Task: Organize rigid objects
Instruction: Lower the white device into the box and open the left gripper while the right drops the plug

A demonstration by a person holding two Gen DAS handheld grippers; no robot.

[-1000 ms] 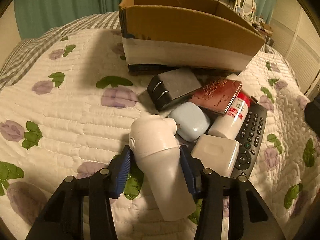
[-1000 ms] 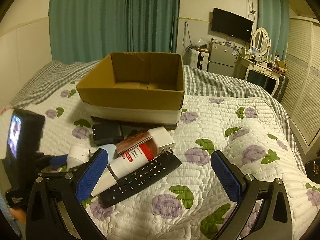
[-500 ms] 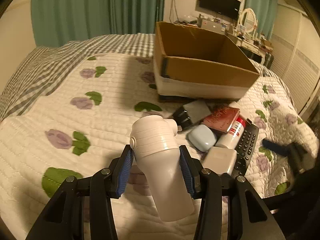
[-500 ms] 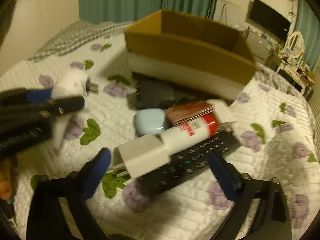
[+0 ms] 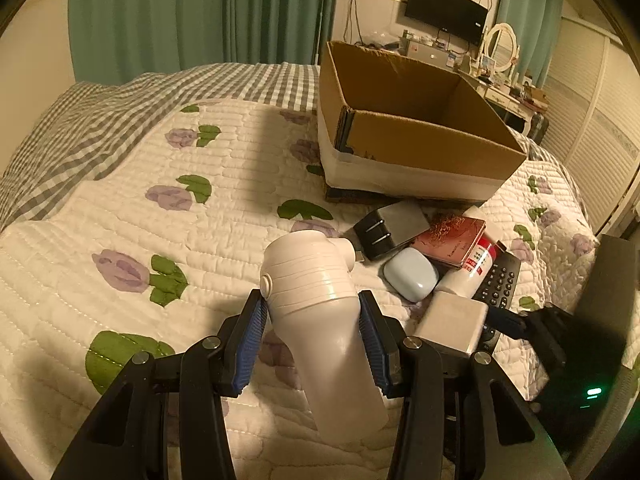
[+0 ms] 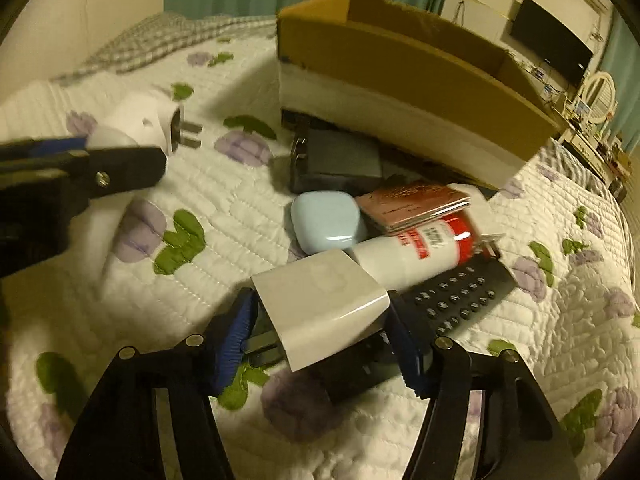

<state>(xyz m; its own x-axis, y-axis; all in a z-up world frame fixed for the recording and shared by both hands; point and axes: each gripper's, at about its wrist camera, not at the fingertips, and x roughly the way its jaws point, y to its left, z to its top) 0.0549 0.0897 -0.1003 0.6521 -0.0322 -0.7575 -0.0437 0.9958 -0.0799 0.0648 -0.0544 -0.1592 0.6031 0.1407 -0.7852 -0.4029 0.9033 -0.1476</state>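
Open cardboard box (image 5: 416, 136) ahead and to the right of the left gripper (image 5: 314, 344), clenched on the white plug device (image 5: 320, 312), long axis running back toward the camera. Right gripper (image 6: 324, 344) now straddling the white charger (image 6: 320, 300) in the pile, grip uncertain; a second ago wide open, well short of it

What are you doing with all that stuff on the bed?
Tidying up. The left gripper holds a white plug-in gadget up above the quilt. The right gripper has its jaws around a white charger in the pile, with a gap on at least one side, so it is not gripped yet. A blue case, a bottle, a remote, a red booklet and a black charger lie beside the cardboard box, which looks empty.
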